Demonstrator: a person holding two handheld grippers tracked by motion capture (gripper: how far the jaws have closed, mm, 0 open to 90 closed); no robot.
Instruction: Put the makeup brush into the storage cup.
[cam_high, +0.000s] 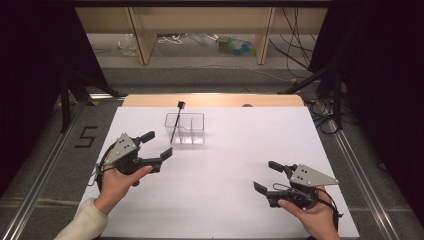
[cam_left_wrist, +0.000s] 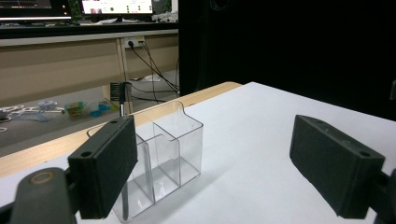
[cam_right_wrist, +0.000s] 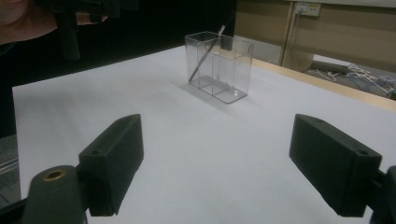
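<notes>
A clear plastic organiser box with compartments stands on the white table near its far middle. A thin dark brush-like stick leans in its left compartment, head up. My left gripper hovers just left of the box, open, nothing between its jaws. In the left gripper view the box and the stick stand close ahead. My right gripper is held open near the table's front right, with nothing in it. Further off in the right gripper view are the box and the leaning stick.
The white sheet covers the table, with a wooden edge at the far side. Beyond it are shelving legs, cables and clutter on the floor. Dark curtains flank both sides. A "5" is marked on the floor at the left.
</notes>
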